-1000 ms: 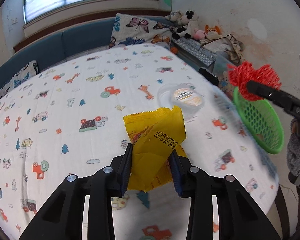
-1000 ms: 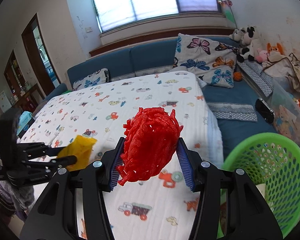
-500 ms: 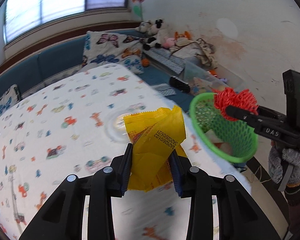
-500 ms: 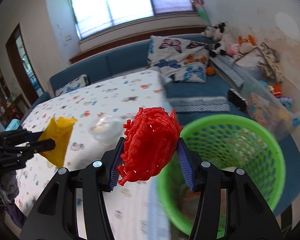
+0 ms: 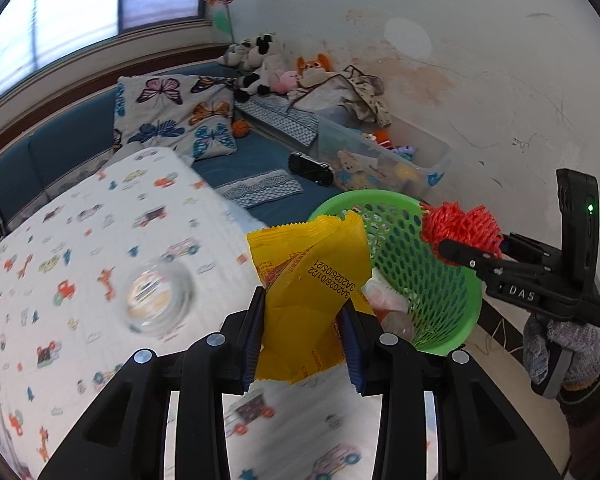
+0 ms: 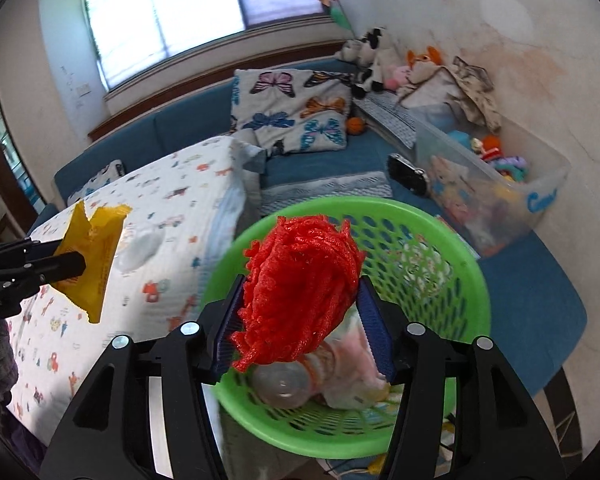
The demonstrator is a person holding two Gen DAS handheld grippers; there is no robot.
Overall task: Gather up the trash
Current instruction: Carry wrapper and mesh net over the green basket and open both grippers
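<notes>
My left gripper (image 5: 302,326) is shut on a yellow snack wrapper (image 5: 312,292) and holds it above the table's edge, just left of the green mesh basket (image 5: 452,304). My right gripper (image 6: 300,316) is shut on a red mesh net (image 6: 300,284) and holds it over the basket's (image 6: 460,248) opening. The basket holds a plastic bottle (image 6: 284,384) and other wrappers. A clear plastic lid (image 5: 156,296) lies on the patterned tablecloth. The wrapper also shows in the right wrist view (image 6: 94,248).
The table (image 5: 100,240) with the cartoon-print cloth is to the left of the basket. Behind stand a blue sofa (image 6: 180,120) with a butterfly pillow (image 6: 292,112), a clear toy bin (image 6: 496,184) and plush toys against the wall.
Both grippers have swung right toward the basket. The red net has moved from beside the table to over the basket's opening. The yellow wrapper is now close to the basket's rim.
</notes>
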